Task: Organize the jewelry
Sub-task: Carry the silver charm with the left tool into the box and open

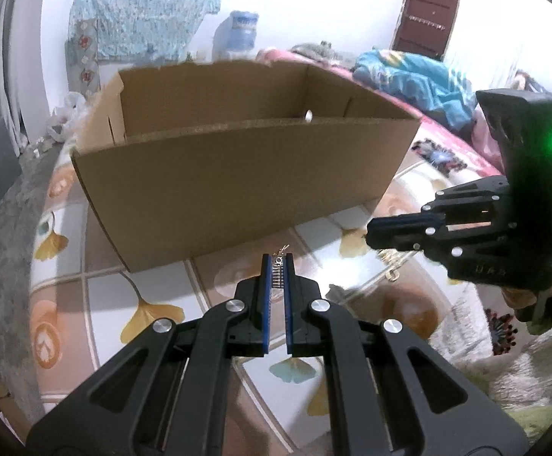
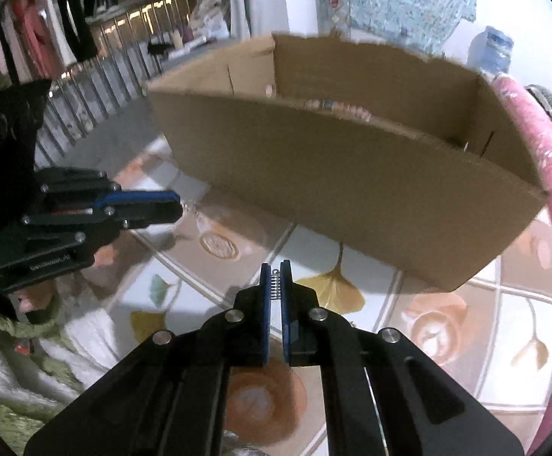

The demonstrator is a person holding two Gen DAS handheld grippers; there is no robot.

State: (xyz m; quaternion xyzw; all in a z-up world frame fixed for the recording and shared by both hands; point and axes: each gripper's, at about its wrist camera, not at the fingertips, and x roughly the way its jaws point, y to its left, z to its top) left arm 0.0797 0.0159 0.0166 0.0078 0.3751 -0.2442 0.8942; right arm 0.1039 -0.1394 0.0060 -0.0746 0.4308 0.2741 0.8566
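Note:
An open cardboard box (image 1: 238,174) stands on the patterned table; it also shows in the right wrist view (image 2: 351,174). My left gripper (image 1: 277,262) is shut on a small metal jewelry piece (image 1: 279,264), held above the table just in front of the box. My right gripper (image 2: 275,271) is shut on a small metal jewelry piece (image 2: 274,285), also in front of the box. Some jewelry (image 2: 336,108) lies inside the box. More jewelry (image 1: 391,266) lies on the table under the right gripper (image 1: 370,233).
The table has a glossy cloth with ginkgo leaves (image 1: 150,315). A pink bed (image 1: 446,152) with a blue blanket lies to the right. A railing (image 2: 97,87) runs behind on the left. A water bottle (image 1: 241,32) stands beyond the box.

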